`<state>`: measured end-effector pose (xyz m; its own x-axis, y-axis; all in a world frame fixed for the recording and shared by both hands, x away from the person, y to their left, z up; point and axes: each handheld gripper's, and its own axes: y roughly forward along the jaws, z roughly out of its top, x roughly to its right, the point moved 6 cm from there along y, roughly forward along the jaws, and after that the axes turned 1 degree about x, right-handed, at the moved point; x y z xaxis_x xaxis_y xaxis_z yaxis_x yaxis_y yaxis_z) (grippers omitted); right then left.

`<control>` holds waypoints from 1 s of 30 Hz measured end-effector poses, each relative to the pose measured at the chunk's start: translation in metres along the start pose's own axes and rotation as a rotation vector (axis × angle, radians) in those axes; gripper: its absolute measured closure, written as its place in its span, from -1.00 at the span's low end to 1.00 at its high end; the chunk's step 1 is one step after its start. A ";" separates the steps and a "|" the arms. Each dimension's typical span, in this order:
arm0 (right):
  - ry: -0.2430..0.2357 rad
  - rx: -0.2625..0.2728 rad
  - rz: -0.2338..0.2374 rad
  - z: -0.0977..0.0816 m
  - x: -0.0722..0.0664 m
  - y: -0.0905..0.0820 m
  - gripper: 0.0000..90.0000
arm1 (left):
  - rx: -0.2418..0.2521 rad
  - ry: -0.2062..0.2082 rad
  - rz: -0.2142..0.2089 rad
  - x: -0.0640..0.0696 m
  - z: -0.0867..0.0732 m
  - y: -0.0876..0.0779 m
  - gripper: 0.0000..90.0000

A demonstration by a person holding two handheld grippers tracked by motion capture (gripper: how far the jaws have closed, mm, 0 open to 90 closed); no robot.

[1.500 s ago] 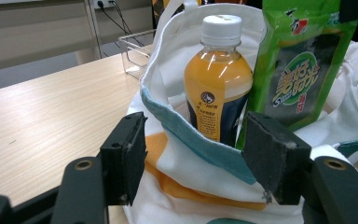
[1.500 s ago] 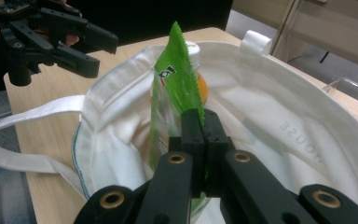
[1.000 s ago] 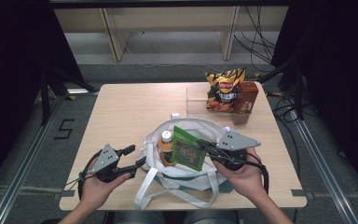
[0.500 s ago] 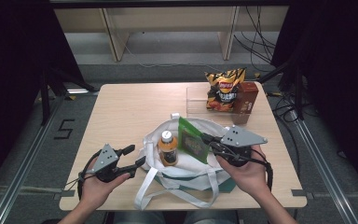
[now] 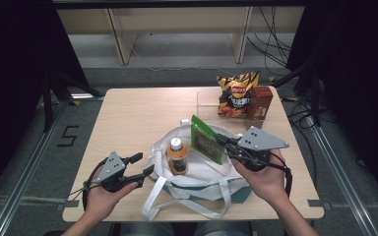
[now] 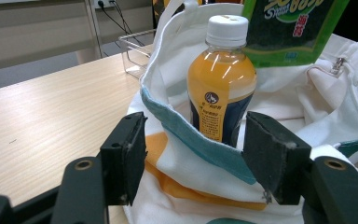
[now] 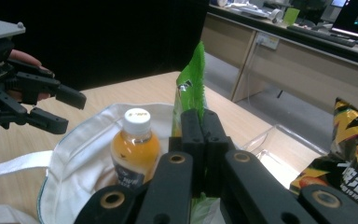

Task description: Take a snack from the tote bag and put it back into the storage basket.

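A white tote bag [image 5: 204, 173] lies open at the table's front middle, its teal-edged rim [image 6: 182, 128] facing me. An orange juice bottle [image 5: 177, 156] with a white cap stands inside it [image 6: 221, 79] [image 7: 134, 149]. My right gripper [image 5: 222, 141] is shut on a green snack packet [image 5: 205, 140], holding it nearly upright over the bag's right side [image 7: 191, 93]. The jaws are pressed together on the packet's edge [image 7: 200, 126]. My left gripper [image 5: 143, 164] stands open at the bag's left rim [image 6: 196, 158], with the rim between its jaws and not pinched.
A black and yellow chip bag [image 5: 236, 93] and a brown box [image 5: 262, 102] stand at the back right by a clear plastic tray [image 5: 209, 101]. Bare wooden table [image 5: 128, 118] spreads to the left and back. The bag's white straps [image 5: 177, 206] trail toward the front edge.
The green packet has risen from lying slanted over the bag to standing more upright, and has shifted slightly back and right with my right gripper. The left gripper has stayed put.
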<state>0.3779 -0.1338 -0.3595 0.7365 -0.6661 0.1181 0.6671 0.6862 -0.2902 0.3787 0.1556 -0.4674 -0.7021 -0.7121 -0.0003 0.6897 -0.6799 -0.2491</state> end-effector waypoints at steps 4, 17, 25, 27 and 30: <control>-0.024 0.023 -0.029 0.006 0.005 -0.004 1.00 | 0.002 0.005 -0.003 0.000 0.000 0.001 -0.14; -0.017 0.054 -0.038 0.017 0.011 -0.013 1.00 | -0.006 0.005 0.001 0.000 -0.001 0.000 -0.14; -0.042 0.083 -0.070 0.023 0.017 -0.018 1.00 | 0.003 0.004 -0.002 0.000 0.000 0.000 -0.14; -0.034 0.086 -0.075 0.024 0.018 -0.020 1.00 | 0.002 -0.001 -0.001 0.000 0.000 0.000 -0.14; -0.046 0.094 -0.089 0.026 0.020 -0.022 1.00 | 0.002 -0.002 -0.001 0.000 0.000 0.000 -0.14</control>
<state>0.3811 -0.1551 -0.3258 0.6771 -0.7127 0.1833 0.7358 0.6509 -0.1870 0.3791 0.1555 -0.4677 -0.7024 -0.7117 0.0015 0.6894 -0.6809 -0.2472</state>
